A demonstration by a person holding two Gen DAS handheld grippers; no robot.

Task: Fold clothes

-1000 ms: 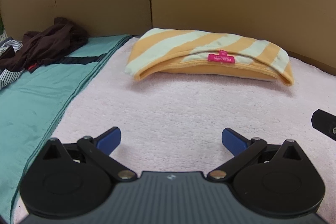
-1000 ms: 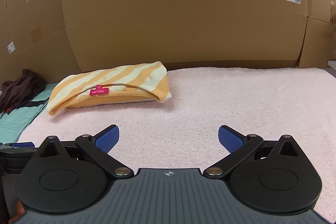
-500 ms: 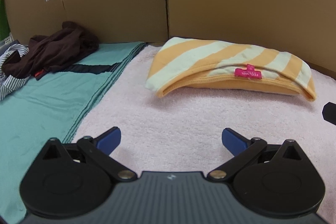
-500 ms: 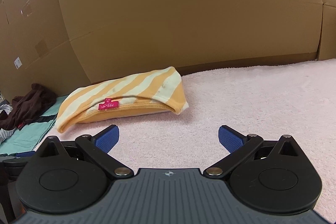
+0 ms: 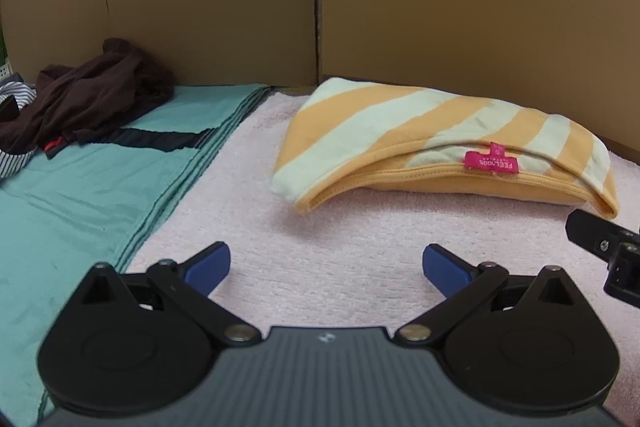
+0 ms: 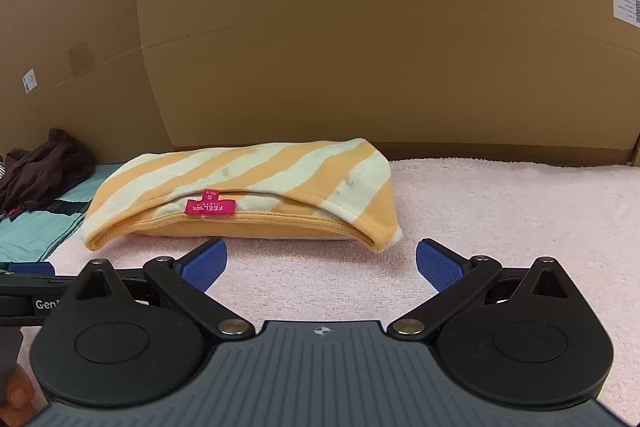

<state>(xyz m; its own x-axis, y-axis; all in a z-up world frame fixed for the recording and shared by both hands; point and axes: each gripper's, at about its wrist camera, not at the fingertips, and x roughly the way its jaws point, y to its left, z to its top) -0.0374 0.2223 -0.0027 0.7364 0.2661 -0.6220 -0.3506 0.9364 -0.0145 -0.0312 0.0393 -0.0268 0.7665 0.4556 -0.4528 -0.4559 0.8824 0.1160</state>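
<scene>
Clothes here come down to one piece on the work area: a striped top (image 6: 256,195), orange and pale, already folded into a flat bundle on the pink towel (image 6: 500,211). It lies close to the cardboard wall (image 6: 360,47), its open edges and pink label (image 6: 210,207) facing both grippers.

Largest risk, in my judgement, is the bundle itself. Its layers are loose and the hem gapes toward the cameras, so a pinch at that edge could catch only the top layer and peel the fold open.

Left of the top is a green cloth (image 5: 80,195), spread flat, with a dark heap (image 5: 88,99) on its far end. Dragging the top that way could ruck both together.

Right gripper (image 6: 320,259) sits just in front of the top, jaws wide apart and empty. Pushed forward low, a blue pad (image 6: 436,265) could shove the bundle toward the wall rather than take hold of it.

Left gripper (image 5: 326,263) is farther back from the top, jaws likewise spread and holding nothing. The two tools are close; the right one's edge shows in the left view, so they could knock together.

Smallest, the label could snag on a pad.
</scene>
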